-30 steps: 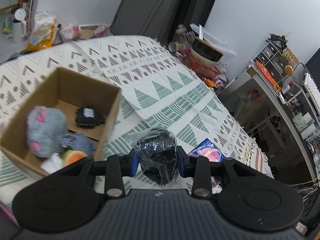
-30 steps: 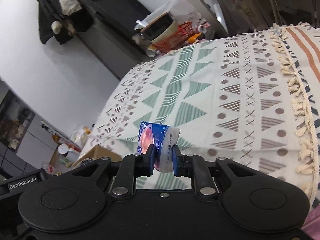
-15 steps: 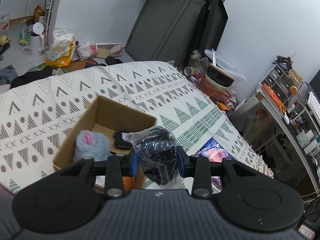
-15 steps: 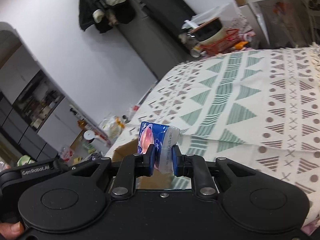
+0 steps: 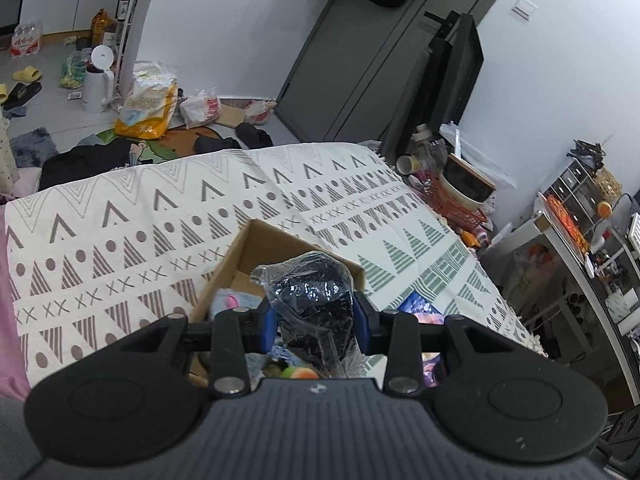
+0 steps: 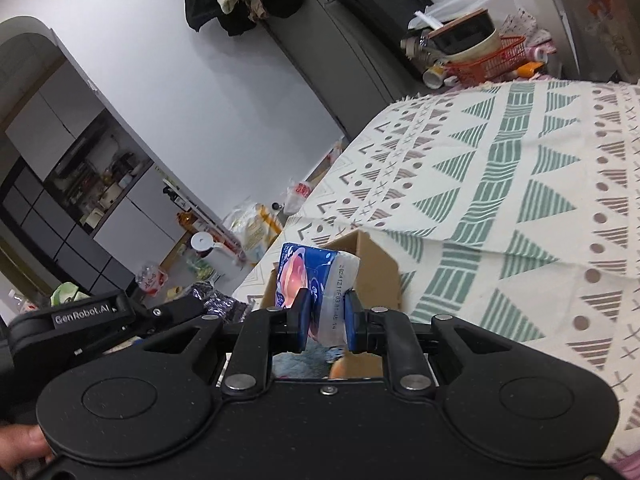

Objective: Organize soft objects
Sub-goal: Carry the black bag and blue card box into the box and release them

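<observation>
- The left gripper [image 5: 314,320] has its blue pads pinched against a black soft bundle wrapped in crinkly clear plastic [image 5: 316,300], held by its middle so the loose wrap does not slip out.
- That bundle hangs above the open brown cardboard box [image 5: 248,248], over its near end, which looks like the position for letting it drop inside.
- The right gripper [image 6: 327,316] is closed on a blue-and-white soft tissue pack with a pink picture [image 6: 312,280], gripped at its lower end so most of the pack stands up clear of the jaws.
- The pack sits just in front of the box's far corner, near the box opening.
- Inside the box, a grey-blue plush item [image 5: 230,302] and something orange [image 5: 300,372] already lie at the bottom.
- The box rests on a cream bedspread with green and brown triangle patterns [image 5: 160,216]; no other loose soft thing shows on the cloth around the box, so these two held items seem to be the last of the sorting.
</observation>
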Available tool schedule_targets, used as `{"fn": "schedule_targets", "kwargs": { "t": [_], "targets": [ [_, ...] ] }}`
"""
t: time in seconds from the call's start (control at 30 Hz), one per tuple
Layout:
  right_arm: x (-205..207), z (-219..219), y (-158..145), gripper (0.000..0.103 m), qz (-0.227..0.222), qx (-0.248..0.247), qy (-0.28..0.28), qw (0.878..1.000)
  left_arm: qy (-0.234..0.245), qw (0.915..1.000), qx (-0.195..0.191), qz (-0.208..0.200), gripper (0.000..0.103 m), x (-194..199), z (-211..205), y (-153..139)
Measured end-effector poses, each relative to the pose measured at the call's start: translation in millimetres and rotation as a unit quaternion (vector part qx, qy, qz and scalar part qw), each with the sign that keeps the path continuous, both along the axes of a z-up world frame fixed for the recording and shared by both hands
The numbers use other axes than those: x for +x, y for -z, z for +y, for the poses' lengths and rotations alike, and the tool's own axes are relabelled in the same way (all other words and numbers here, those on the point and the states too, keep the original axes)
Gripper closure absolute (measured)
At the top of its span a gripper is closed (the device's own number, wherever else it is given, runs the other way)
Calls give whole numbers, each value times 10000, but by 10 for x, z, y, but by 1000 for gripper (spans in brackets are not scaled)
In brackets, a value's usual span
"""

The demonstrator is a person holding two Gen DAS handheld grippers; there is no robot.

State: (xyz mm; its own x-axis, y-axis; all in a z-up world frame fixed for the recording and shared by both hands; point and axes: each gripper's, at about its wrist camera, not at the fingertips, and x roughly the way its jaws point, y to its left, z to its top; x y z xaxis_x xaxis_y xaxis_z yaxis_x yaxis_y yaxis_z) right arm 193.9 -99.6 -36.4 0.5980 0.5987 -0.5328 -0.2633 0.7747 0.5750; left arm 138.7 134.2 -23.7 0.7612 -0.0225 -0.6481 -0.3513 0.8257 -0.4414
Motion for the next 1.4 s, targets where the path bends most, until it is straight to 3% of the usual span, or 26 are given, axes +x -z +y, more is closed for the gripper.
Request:
{"fn": "schedule_targets", "kwargs": {
  "t": [0.4, 0.67, 0.73, 0.8, 1.07, 1.27, 1.4],
  "targets": [
    [123, 357, 137, 85, 63, -195, -140, 9997, -22, 9999, -67, 158, 66, 227, 273, 209],
    [322, 410, 456, 73, 437, -266, 57, 9987, -28, 9995, -22, 321, 66, 480, 415, 358],
    [324, 371, 451, 59, 422, -269, 128, 9987, -20, 9993, -37, 362, 66, 559, 407, 394],
    [313, 322, 403, 55, 316, -318, 216, 9988, 20, 9993, -26, 377, 66, 645, 379, 418],
    [354, 123, 396, 49, 353, -296, 401, 9981, -47, 9987, 77, 499, 66, 849, 329, 469],
    [327, 90, 359, 45, 355, -265, 336, 9985, -15, 9992, 6, 393, 50, 790, 318, 378],
    [296, 82, 288, 40, 312, -190, 278, 9989, -173, 9988, 151, 436, 50, 606, 291, 294]
  ]
}}
